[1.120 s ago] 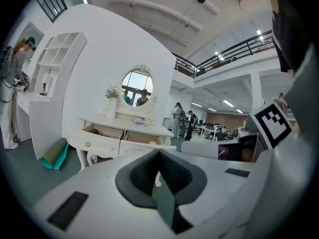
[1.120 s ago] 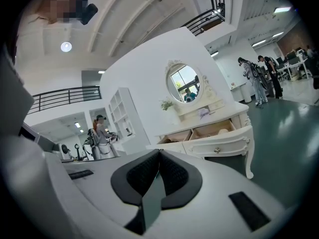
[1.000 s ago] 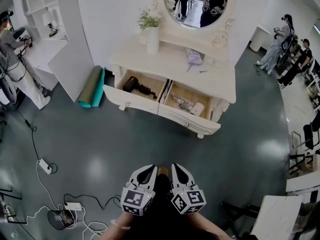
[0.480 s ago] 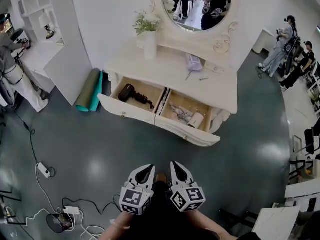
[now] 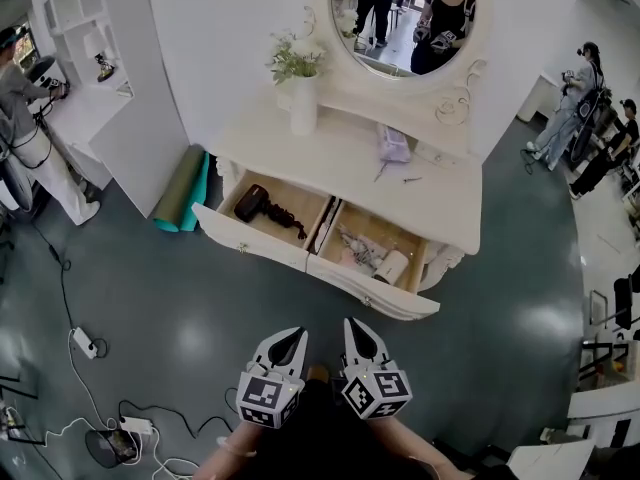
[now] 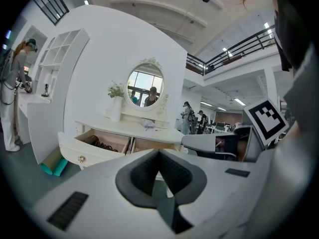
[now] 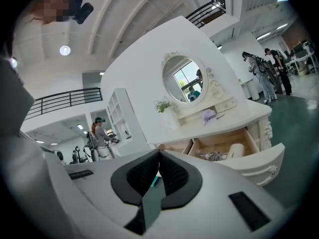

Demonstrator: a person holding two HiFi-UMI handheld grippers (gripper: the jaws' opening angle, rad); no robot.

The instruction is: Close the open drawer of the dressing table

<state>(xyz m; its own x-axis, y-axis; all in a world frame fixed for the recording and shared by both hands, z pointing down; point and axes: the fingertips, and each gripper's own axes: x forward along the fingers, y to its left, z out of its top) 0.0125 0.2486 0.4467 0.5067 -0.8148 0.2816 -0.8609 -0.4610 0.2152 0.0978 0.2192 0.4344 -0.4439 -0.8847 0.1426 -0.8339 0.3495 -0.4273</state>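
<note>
Head view: white mirrored desk [image 5: 340, 163] stands ahead, both cream wooden drawers [image 5: 255, 236] open at its front edge. The left gripper [image 5: 290, 340] and right gripper [image 5: 357, 336] are held low, well apart from them.
Left gripper view: jaws together, empty.
Right gripper view: same.
Approach step, by the look of it. Next move calls for closing in, then pushing a drawer front.

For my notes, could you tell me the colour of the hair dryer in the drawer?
The hair dryer is black, clearest in the head view.
</note>
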